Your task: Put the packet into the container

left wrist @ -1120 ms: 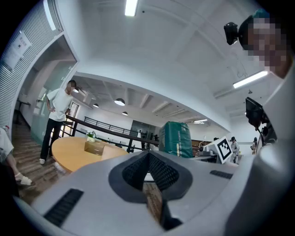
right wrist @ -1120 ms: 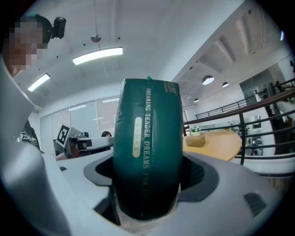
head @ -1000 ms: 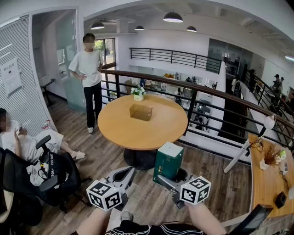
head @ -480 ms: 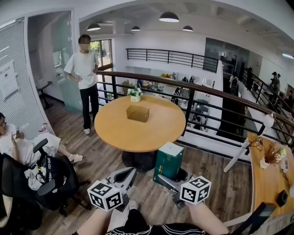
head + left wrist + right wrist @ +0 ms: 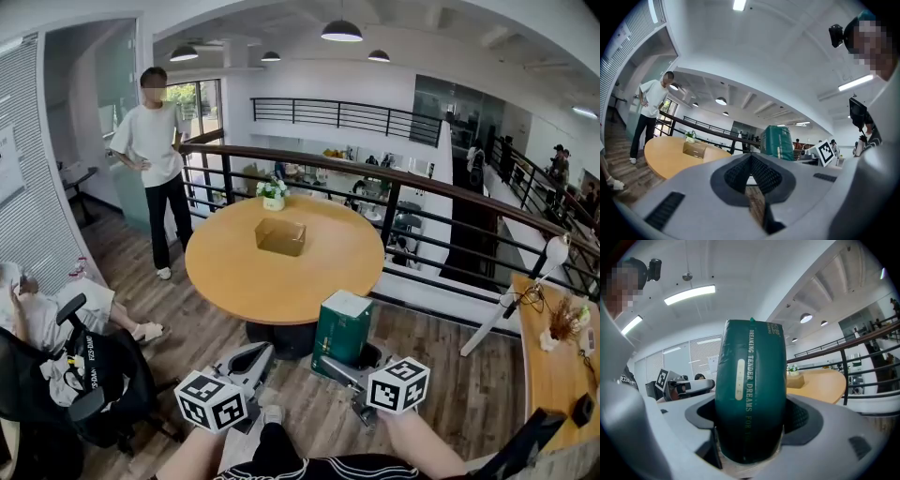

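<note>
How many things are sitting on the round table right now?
2. A brown box lies near the middle of the round table, and a small pot of flowers stands at its far edge. Nothing seems hidden.

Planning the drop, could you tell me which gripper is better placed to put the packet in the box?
Right: the right gripper holds the packet, facing the box; the left gripper is shut, empty.

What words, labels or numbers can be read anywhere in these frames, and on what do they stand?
"DREAMING TENDER DREAMS FOR": runs down the green packet held by the right gripper; the line continues below but is not readable there.
Small print at the packet's top edge: too small to read.
Lettering on the office chair: too blurred to read.
Wall sheet at far left: too small to read.
Marker cubes: square patterns only, no words.
</note>
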Action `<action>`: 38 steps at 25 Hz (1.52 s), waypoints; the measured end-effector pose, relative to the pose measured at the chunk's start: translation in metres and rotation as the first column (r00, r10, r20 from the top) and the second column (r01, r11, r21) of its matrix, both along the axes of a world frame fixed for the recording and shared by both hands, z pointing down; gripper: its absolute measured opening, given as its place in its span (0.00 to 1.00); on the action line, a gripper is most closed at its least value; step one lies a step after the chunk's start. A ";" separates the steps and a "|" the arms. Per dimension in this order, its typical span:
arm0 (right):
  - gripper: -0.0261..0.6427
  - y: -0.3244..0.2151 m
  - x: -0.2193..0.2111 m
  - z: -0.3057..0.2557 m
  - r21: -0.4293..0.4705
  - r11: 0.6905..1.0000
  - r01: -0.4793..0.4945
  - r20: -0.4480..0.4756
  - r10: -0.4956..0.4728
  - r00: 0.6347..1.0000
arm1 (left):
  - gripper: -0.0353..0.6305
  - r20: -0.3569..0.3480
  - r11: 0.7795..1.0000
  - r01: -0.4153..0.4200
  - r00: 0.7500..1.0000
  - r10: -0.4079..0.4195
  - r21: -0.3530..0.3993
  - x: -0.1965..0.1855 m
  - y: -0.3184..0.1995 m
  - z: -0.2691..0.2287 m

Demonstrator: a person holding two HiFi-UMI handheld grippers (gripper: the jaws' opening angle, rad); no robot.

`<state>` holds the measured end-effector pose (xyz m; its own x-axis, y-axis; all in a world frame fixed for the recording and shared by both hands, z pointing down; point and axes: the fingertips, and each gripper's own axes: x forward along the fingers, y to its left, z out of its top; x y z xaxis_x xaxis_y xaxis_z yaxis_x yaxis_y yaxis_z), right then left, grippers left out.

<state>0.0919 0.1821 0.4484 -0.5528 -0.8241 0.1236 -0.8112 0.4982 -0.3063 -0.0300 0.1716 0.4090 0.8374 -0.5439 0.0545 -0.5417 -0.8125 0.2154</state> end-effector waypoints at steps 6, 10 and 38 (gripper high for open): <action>0.61 -0.064 -0.013 0.016 -0.043 0.999 0.017 0.007 -0.017 1.000 | 0.06 0.000 0.999 0.007 1.000 -0.007 -0.044 -0.010 -0.069 0.014; 0.61 -0.111 -0.016 0.022 -0.083 0.996 0.018 0.024 -0.016 1.000 | 0.06 0.010 0.997 0.005 1.000 -0.004 -0.081 -0.012 -0.121 0.019; 0.61 -0.298 -0.001 0.022 -0.176 0.983 -0.048 -0.027 0.044 0.999 | 0.06 0.015 0.982 -0.065 0.998 0.069 -0.180 -0.003 -0.325 0.029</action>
<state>0.0905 -0.1158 0.4705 -0.5102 -0.8125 0.2820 -0.8398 0.3998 -0.3674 -0.0334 -0.1536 0.4377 0.8690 -0.4666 0.1645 -0.4937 -0.7961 0.3498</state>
